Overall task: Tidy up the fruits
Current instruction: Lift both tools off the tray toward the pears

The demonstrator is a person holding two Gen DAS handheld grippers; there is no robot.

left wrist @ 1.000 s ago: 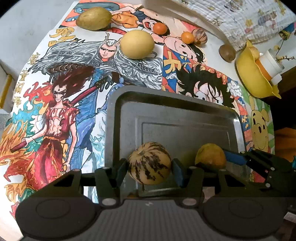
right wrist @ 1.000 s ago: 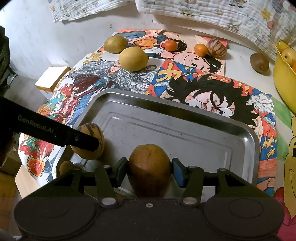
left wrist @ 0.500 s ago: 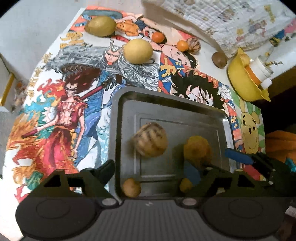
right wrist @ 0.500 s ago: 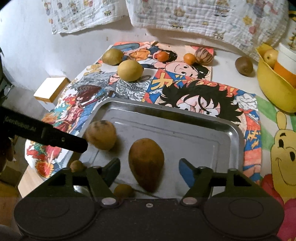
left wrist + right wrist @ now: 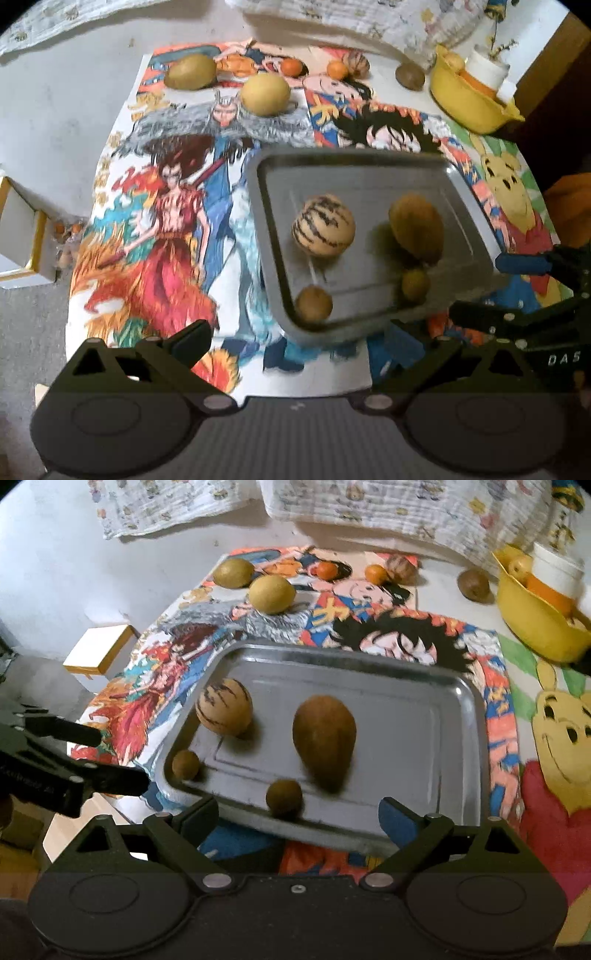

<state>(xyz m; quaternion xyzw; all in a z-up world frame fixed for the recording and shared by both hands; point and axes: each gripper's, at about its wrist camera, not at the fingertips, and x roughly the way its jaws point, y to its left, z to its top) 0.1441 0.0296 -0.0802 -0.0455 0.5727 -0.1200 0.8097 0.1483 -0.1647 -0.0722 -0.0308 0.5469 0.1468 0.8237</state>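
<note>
Both the left claw (image 5: 295,343) and the right claw (image 5: 299,812) gape wide and empty at the near edge of the metal tray (image 5: 424,709). On the tray lie two small brown fruits, a striped melon (image 5: 224,711) and a brown pear-shaped fruit (image 5: 325,738). Farther off, a yellow fruit (image 5: 271,593) sits on the cartoon mat (image 5: 406,635).

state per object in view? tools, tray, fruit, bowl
left tool: open, empty
right tool: open, empty
metal tray: flat on mat, four fruits inside
striped melon: in tray, free
brown pear-shaped fruit: in tray, lying on its side
yellow-green fruit: on mat, outside tray
yellow bowl: upright, holds items
</note>
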